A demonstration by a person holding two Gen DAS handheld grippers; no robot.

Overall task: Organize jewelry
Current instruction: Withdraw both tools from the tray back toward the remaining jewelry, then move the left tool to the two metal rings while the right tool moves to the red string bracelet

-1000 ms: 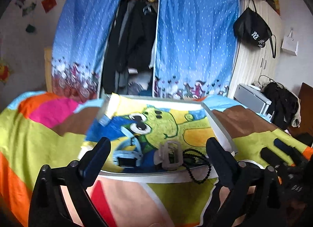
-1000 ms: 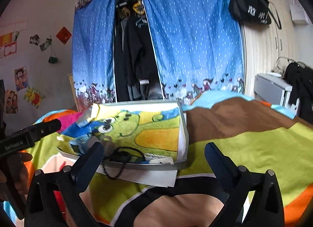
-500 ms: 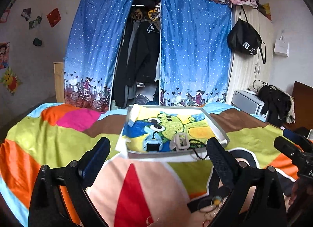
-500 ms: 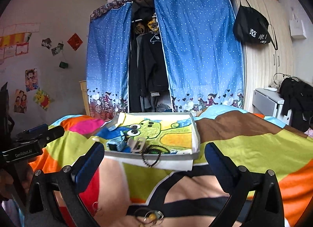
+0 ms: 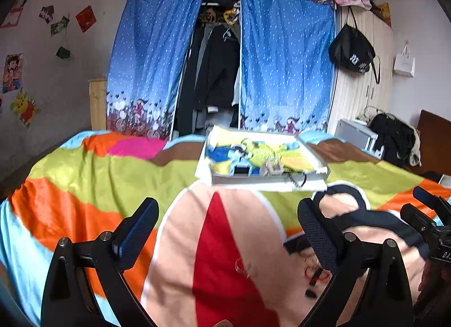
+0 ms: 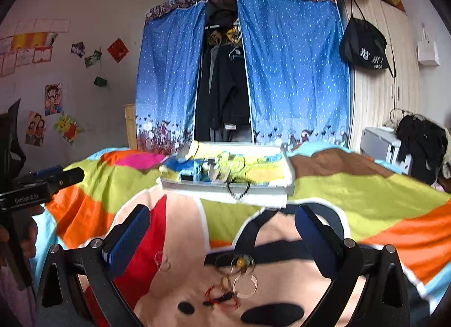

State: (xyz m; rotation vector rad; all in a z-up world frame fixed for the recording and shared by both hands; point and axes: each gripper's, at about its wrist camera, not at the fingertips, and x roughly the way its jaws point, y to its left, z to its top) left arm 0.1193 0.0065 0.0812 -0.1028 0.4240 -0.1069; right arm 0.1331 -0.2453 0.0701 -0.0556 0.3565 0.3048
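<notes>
Little looks sorted yet. A small heap of rings and a red cord (image 6: 234, 284) lies loose on the bed's blanket (image 6: 352, 191), well short of the tray (image 6: 284, 186), where a black bead string (image 6: 238, 188) droops over the near rim. The tray's long axis runs left-right. Left gripper (image 5: 228, 225) and right gripper (image 6: 222, 228) hang empty, jaws spread.

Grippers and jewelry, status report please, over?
Left gripper open, empty. Right gripper open, above small clear rings on colourful blanket. White shallow tray beyond, path clear.

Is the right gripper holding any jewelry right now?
No, the right gripper is open and empty above the loose rings on the blanket.
</notes>
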